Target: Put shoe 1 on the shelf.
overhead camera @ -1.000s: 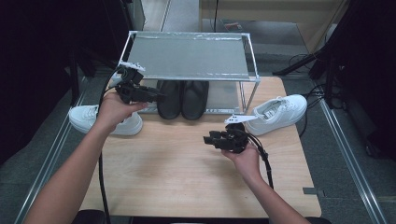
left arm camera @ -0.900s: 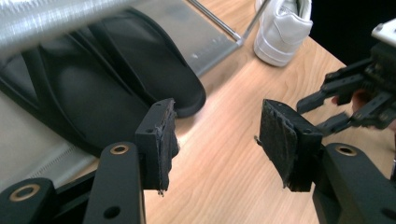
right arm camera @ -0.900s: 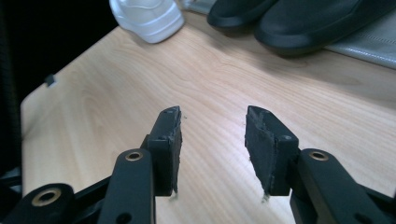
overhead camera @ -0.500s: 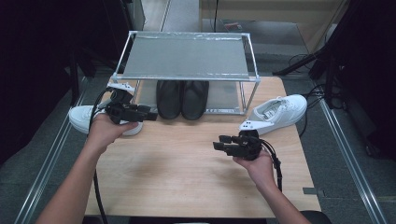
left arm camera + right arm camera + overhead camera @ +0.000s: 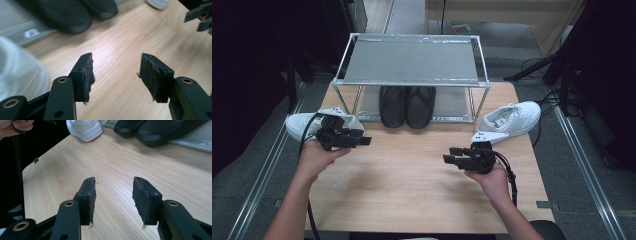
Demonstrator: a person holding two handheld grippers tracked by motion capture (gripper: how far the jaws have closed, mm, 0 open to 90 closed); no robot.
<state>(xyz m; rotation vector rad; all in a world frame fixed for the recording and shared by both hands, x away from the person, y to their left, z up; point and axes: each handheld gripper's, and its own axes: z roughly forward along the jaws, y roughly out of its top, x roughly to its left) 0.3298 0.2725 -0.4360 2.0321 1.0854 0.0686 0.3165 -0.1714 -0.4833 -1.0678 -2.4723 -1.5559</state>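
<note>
Left gripper (image 5: pixel 362 142), jaws open and empty, beside the left white sneaker (image 5: pixel 302 124) at its ten o'clock, long axis crosswise; right gripper (image 5: pixel 452 158) likewise open, farther off.

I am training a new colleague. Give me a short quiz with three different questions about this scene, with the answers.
1. True or false: the left hand-held gripper holds a white shoe.
2. How many black shoes stand under the metal rack?
3. Which thing lies closest to the right hand-held gripper? A: the white shoe at the table's right; B: the white shoe at the table's left.

Key:
1. False; its jaws are open with nothing between them.
2. Two.
3. A.
</note>
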